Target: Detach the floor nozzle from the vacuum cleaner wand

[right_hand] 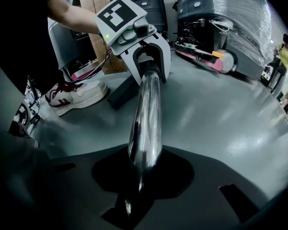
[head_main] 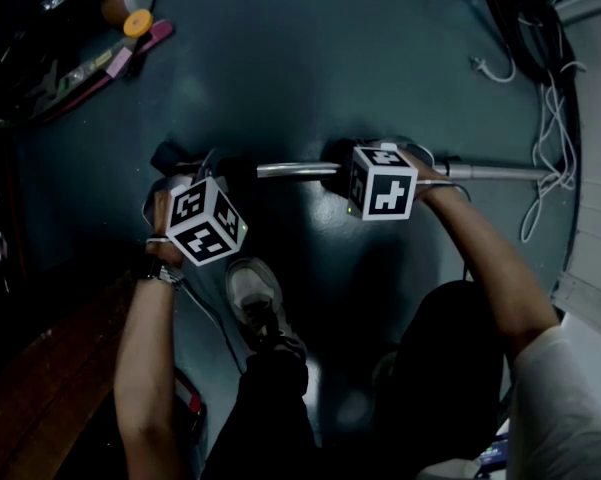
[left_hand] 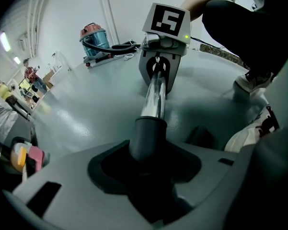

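Your left gripper (right_hand: 151, 67) clamps partway shut on the neck of the floor nozzle (left_hand: 146, 138) at nine o'clock; your right gripper (left_hand: 157, 73), toward three, pinches the chrome wand (right_hand: 146, 114). Pull off-axis and the joint could jam, or polished steel slip.

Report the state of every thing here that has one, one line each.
floor nozzle, still attached, its neck sleeved over the wand's end
wand, held in two places, one end inside the nozzle's neck
left hand-held gripper, shut on the floor nozzle's neck
right hand-held gripper, shut on the wand
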Motion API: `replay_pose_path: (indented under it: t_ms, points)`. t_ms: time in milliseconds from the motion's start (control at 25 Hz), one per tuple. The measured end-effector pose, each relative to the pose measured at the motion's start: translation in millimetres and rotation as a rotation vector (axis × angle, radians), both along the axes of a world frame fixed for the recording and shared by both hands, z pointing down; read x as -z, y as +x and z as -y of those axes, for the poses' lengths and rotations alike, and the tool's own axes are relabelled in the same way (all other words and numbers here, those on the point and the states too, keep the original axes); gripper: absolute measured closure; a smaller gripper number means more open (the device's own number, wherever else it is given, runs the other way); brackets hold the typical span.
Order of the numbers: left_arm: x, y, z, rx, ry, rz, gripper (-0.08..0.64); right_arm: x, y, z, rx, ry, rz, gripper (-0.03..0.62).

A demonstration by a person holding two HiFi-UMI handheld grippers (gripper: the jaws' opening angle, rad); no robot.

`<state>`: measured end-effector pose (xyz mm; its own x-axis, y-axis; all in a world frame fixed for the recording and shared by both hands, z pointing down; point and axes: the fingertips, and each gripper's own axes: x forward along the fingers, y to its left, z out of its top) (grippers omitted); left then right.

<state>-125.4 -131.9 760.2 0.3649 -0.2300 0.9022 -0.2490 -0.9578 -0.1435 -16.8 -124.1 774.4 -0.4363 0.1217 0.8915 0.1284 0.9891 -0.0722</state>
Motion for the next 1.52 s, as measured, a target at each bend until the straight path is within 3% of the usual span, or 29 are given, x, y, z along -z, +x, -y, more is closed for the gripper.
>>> replay_pose_path:
  t_ms: [960, 1080, 1240, 1520]
  points:
    - [-2.4, -4.3, -17.4, 0.01, -0.317, -0.018, 0.368, 5.0, -2.3, -3.5, 0.043, 0.084, -0.032, 0.483]
    - [-3.1, -3.5, -17.3, 0.007, -0.318, -0.022, 0.368, 3.8, -1.4, -2.5, 0.038, 0.09, -0.028, 0.482]
    - [-0.3, -5.3, -13.7, -0.006, -0.248, -0.011, 0.368, 4.8, -2.0, -0.8, 0.009, 0.065, -0.008, 0.485]
    - [-4.5, -7.0, -22.6, -0.048, -0.201, 0.021, 0.37, -2.2, -0.3, -15.9, 0.014, -0.075, -0.027, 0.488]
